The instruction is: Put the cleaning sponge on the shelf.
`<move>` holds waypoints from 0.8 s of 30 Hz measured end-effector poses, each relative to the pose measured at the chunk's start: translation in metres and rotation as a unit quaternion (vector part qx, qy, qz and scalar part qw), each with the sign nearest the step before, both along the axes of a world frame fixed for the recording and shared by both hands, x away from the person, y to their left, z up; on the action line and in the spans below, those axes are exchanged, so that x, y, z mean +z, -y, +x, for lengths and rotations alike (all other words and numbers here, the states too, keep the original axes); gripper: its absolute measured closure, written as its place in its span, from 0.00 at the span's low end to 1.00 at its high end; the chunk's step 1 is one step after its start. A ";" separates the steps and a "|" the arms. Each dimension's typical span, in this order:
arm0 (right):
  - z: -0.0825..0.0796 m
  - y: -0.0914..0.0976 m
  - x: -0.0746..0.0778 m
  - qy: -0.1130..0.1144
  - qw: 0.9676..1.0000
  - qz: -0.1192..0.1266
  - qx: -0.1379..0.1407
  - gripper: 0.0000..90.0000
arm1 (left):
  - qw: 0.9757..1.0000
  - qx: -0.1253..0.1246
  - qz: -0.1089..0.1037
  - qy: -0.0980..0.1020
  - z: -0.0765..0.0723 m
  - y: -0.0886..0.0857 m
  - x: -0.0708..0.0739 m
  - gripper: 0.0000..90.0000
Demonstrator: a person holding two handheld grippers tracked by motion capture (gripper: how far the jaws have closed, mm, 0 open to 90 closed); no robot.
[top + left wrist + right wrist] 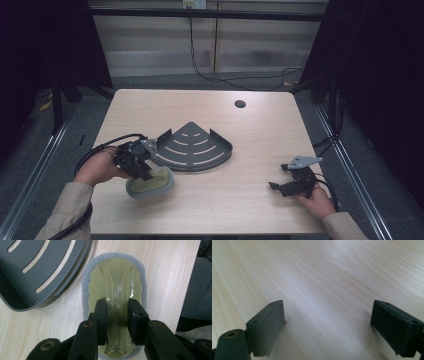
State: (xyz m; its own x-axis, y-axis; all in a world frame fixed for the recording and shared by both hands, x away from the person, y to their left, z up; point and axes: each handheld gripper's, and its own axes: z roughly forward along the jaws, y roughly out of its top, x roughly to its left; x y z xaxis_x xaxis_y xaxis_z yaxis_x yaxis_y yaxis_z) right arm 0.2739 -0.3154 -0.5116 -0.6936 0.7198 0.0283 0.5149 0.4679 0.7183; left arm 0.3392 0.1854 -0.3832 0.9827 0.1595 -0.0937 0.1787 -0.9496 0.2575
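Observation:
A pale yellow-green scrubber point(156, 183) with a grey pad under it lies near the table's front left, just in front of a dark grey fan-shaped slotted tray point(192, 147). My left gripper point(145, 175) is shut on the raised ridge of the scrubber's handle. In the left gripper view both jaws press that ridge from either side, my left gripper point(117, 303) over the scrubber point(116, 275), with the tray point(37, 272) at upper left. I cannot tell whether the pad touches the wood. My right gripper point(275, 186) rests at front right, and my right gripper point(327, 317) stands open over bare wood.
The wooden table point(260, 135) has a round cable hole point(240, 104) at the back right. Dark frame posts stand on both sides, and cables run on the floor behind. The scrubber sits close to the table's front edge point(185, 290).

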 end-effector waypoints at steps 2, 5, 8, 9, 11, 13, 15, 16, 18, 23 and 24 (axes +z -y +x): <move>0.000 0.000 0.000 0.000 1.000 0.000 0.000 0.13 | 1.000 0.007 0.003 0.000 0.001 -0.002 0.002 0.80; 0.000 0.000 0.000 0.000 1.000 0.000 0.000 0.13 | 1.000 0.017 0.000 -0.001 0.004 -0.004 0.005 0.80; 0.000 0.000 0.000 0.000 1.000 0.000 0.001 0.13 | 1.000 0.029 0.000 -0.003 0.006 -0.006 0.008 0.80; 0.000 0.000 0.000 0.000 1.000 0.000 0.000 0.13 | 1.000 0.029 0.001 -0.003 0.007 -0.007 0.010 0.80; 0.000 0.000 0.000 0.000 1.000 0.000 0.000 0.13 | 0.999 0.040 0.001 -0.001 0.008 -0.008 0.012 0.80; 0.000 0.000 0.000 0.000 1.000 0.000 0.000 0.13 | 0.999 0.052 0.001 -0.005 0.009 -0.008 0.014 0.80; 0.000 0.000 0.000 0.000 1.000 0.000 0.000 0.13 | 0.998 0.055 0.000 -0.003 0.011 -0.009 0.016 0.80; 0.000 0.000 0.000 0.000 1.000 0.001 0.000 0.13 | 0.998 0.062 0.000 -0.004 0.011 -0.009 0.017 0.80; 0.000 0.000 0.000 0.000 1.000 0.001 -0.001 0.13 | 0.998 0.070 0.001 -0.004 0.013 -0.010 0.019 0.80; 0.000 0.000 0.000 0.000 1.000 0.001 -0.001 0.13 | 0.996 0.091 0.000 -0.004 0.016 -0.011 0.022 0.80; 0.000 0.000 0.000 0.000 1.000 0.001 -0.001 0.13 | 0.996 0.093 0.001 -0.002 0.018 -0.012 0.024 0.80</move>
State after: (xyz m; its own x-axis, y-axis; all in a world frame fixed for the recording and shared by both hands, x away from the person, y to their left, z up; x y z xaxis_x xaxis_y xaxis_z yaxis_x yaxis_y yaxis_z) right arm 0.2738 -0.3153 -0.5116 -0.6924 0.7209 0.0295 0.5160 0.4662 0.7186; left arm 0.3576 0.1969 -0.3596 0.9357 0.3392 -0.0973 0.3528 -0.9005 0.2543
